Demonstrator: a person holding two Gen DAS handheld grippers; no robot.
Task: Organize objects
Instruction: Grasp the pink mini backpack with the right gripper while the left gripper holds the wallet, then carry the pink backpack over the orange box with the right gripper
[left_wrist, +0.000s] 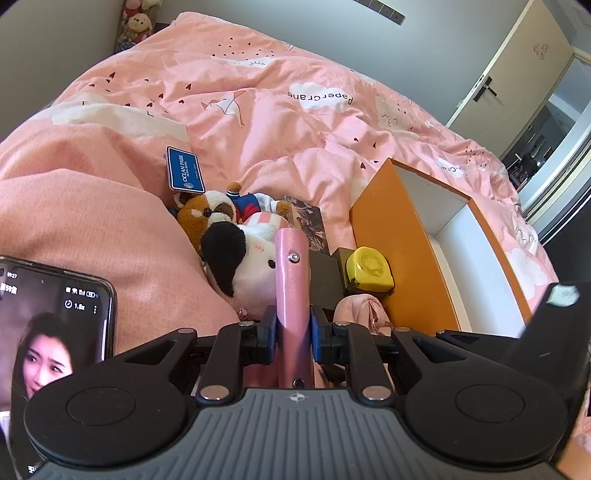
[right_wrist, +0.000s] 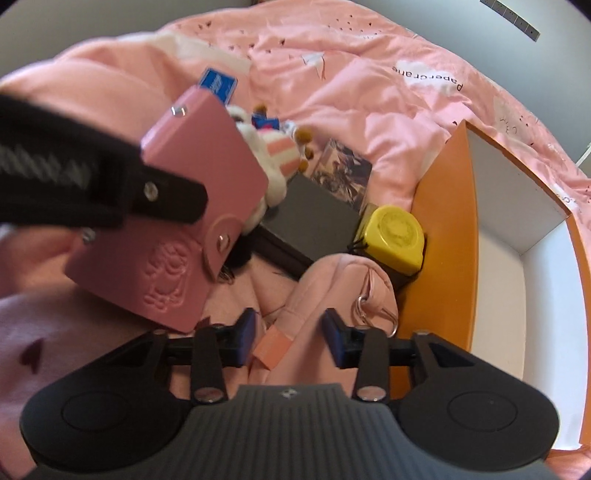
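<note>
Now the left gripper (left_wrist: 293, 338) pinches a pink wallet (left_wrist: 293, 295) edge-on between its blue pads, which are pressed against both faces. In the right wrist view the same wallet (right_wrist: 192, 206) hangs up and to the left of the right gripper, clear of the bedding, with a snap tab and an embossed cartoon figure on its side. Left of the left gripper a phone (left_wrist: 55, 325) with a lit screen shows. Ahead of that gripper, past the wallet, lie a brown stuffed toy (left_wrist: 207, 218) with a blue tag (left_wrist: 185, 170) and a white stuffed toy (left_wrist: 251, 266). Ahead and to its right a yellow tape measure (left_wrist: 369, 267) sits just beside an orange box (left_wrist: 406, 243), whose white inside is open upward. The right gripper (right_wrist: 290, 332) stands with its jaws spread, a pink pouch (right_wrist: 332, 284) with a metal ring lying on the pink blanket (right_wrist: 369, 92) between and just ahead of them, the pads not pressing it. A dark flat box (right_wrist: 314, 218) lies further ahead.
</note>
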